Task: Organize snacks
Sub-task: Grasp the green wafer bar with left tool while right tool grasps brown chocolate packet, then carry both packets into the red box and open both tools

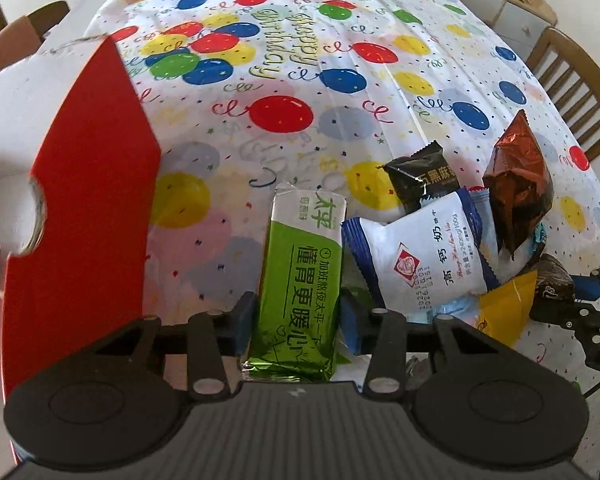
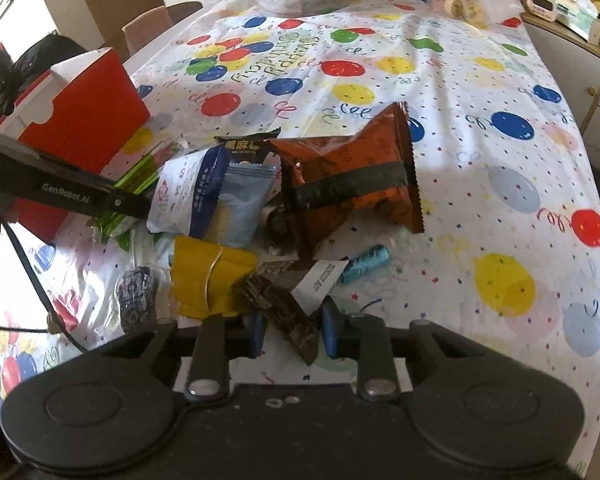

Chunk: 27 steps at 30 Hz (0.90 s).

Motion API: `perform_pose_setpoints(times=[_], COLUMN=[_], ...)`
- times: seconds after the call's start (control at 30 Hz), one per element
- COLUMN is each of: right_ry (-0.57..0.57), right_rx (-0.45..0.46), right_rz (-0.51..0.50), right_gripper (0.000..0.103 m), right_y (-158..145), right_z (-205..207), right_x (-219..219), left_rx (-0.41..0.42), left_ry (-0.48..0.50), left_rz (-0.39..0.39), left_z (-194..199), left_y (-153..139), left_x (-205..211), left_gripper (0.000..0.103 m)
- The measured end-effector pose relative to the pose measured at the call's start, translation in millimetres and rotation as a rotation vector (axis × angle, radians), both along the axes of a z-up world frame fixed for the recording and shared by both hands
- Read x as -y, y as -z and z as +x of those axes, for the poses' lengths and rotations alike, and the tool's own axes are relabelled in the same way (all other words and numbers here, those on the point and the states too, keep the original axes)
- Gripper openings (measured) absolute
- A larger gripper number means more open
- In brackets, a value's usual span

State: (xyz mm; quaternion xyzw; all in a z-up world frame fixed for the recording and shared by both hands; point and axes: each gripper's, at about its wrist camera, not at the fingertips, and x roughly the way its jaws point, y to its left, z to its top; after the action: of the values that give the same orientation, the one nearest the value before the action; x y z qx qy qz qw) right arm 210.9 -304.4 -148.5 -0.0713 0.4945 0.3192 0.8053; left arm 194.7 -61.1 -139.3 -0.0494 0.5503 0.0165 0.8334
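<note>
Where snacks pile (image 2: 236,208), red box (image 1: 88,184) leftward.

My left gripper (image 1: 298,322) clamped a green snack bar (image 1: 300,280); a red box (image 1: 88,200) stood at nine o'clock, other snack packets (image 1: 420,256) at three.
</note>
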Motion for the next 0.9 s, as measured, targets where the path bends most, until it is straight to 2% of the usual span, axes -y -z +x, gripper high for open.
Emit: perform_pose_setpoints(times=[0.43,0.7,0.9], right_ry=[0.102,0.112,0.111], right_rx=[0.003,0.012,0.009], right_rz=[0.051,0.086,0.098], right_gripper=[0.025,0.025,0.025], right_y=[-18,-43,-58], right_z=[-31,-55,-69], right_x=[20,16,7], left_rx=[0.016,0.04,0.082], left_ry=[-0.055,-0.064,-0.041], left_rz=[-0.057,-0.094,-0.099], left_z=[-41,-70,-91], left_y=[-9,-25,-51], left_x=[-7,-10,-11], left_gripper=[0.042,0.041,0.041])
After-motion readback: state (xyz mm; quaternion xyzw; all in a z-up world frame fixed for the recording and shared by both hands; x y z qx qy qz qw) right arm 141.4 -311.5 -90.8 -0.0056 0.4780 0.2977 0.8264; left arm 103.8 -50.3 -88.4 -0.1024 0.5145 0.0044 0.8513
